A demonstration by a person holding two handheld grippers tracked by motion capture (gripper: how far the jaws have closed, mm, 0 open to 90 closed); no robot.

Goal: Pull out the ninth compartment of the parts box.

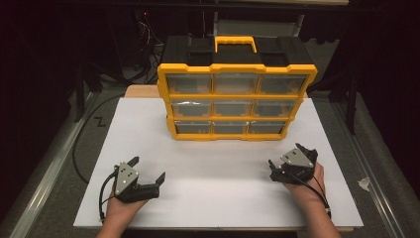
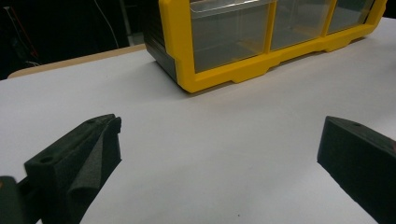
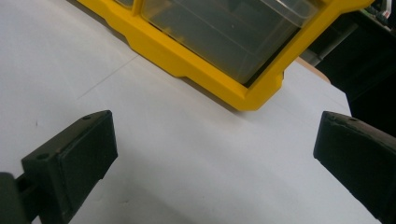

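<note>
A yellow and black organiser case with several clear drawers and a yellow handle stands upright at the back middle of the white table top. Its bottom row of drawers fills the top of the left gripper view, and its lower corner runs across the right gripper view. My left gripper rests near the front left, open, nothing between its jaws. My right gripper rests near the front right, also open and empty. Both point toward the case and stand well short of it.
The white board lies on a wooden table whose edge shows behind the case. Metal rails flank the table on both sides. Dark cables hang at the left. A scrap of white tape lies at the right.
</note>
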